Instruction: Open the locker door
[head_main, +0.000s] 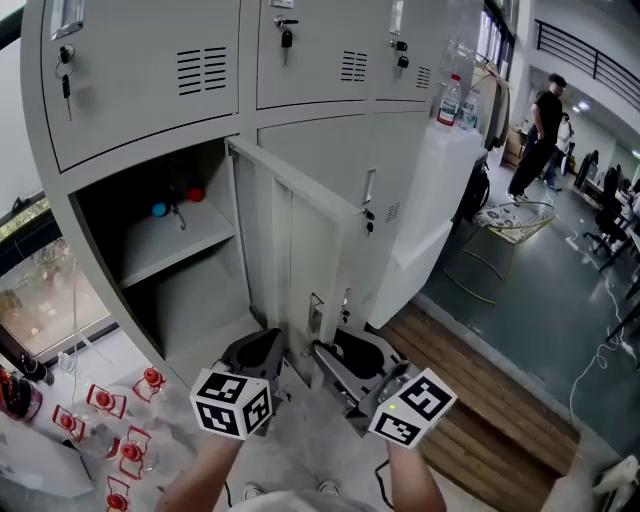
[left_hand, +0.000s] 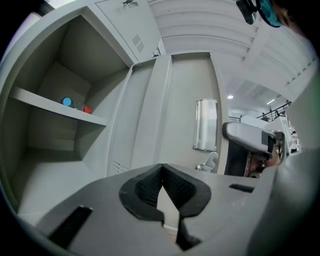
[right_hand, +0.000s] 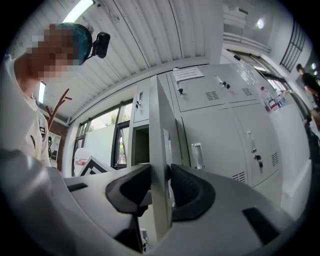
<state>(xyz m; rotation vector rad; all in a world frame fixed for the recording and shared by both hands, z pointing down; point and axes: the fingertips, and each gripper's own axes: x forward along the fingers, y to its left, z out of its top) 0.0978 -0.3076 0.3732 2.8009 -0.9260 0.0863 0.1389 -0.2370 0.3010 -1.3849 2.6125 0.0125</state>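
Note:
The grey locker door (head_main: 300, 240) stands swung out from its open compartment (head_main: 180, 260), edge toward me. My right gripper (head_main: 335, 352) is at the door's lower edge. In the right gripper view the door's edge (right_hand: 161, 150) runs straight between the two black pads (right_hand: 187, 192), which touch it on both sides, so the right gripper (right_hand: 161, 187) is shut on it. My left gripper (head_main: 262, 350) hangs just left of the door, its pad tips meeting with nothing between them (left_hand: 162, 182). The left gripper view shows the door's inner face (left_hand: 185, 110) and a metal plate (left_hand: 206, 125).
A shelf (head_main: 175, 240) inside the compartment carries a small blue object (head_main: 160, 209) and a red one (head_main: 196, 194). Keys hang in the upper locks (head_main: 287, 38). Red clips (head_main: 120, 440) lie at the lower left. Bottles (head_main: 450, 100) stand on a white counter; people (head_main: 540, 135) stand far right.

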